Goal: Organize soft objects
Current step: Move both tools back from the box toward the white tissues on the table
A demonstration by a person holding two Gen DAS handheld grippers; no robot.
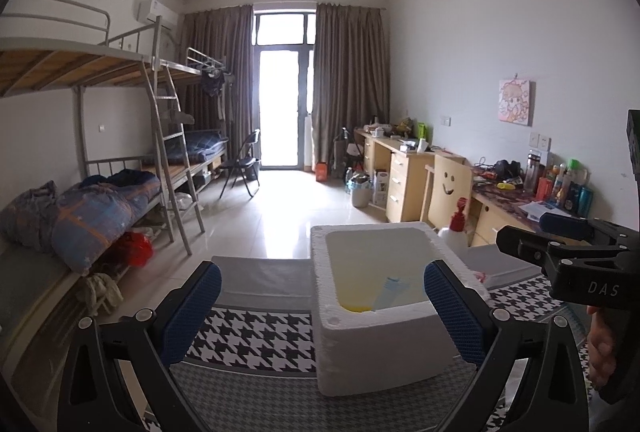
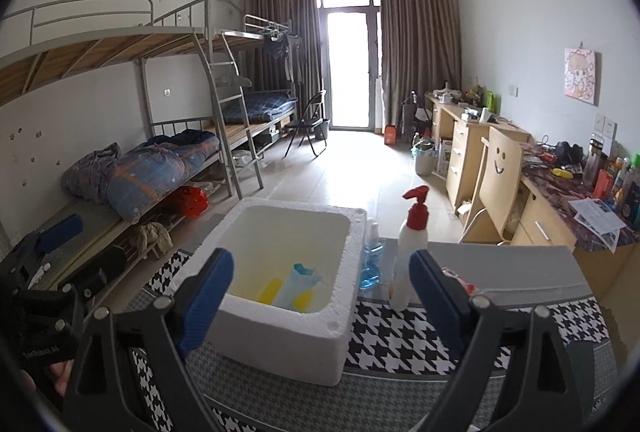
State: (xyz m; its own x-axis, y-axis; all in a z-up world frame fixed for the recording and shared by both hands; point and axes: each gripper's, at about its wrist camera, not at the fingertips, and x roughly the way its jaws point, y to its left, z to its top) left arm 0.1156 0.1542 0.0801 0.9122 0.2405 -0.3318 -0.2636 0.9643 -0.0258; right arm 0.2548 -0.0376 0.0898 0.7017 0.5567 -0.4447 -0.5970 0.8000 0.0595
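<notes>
Both my grippers, left (image 1: pixel 322 296) and right (image 2: pixel 322 282), spread wide, empty. Foam box (image 2: pixel 280 328) at 12 o'clock holds yellow sponges (image 2: pixel 269 291). Pink item (image 2: pixel 460 280) at 2 o'clock: approach low, pinch gently.

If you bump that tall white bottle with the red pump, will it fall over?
Probably yes. The white pump bottle is tall and narrow with a small base, so a sideways push high up could tip it. It looks like smooth plastic, so it might slip in the fingers.
</notes>
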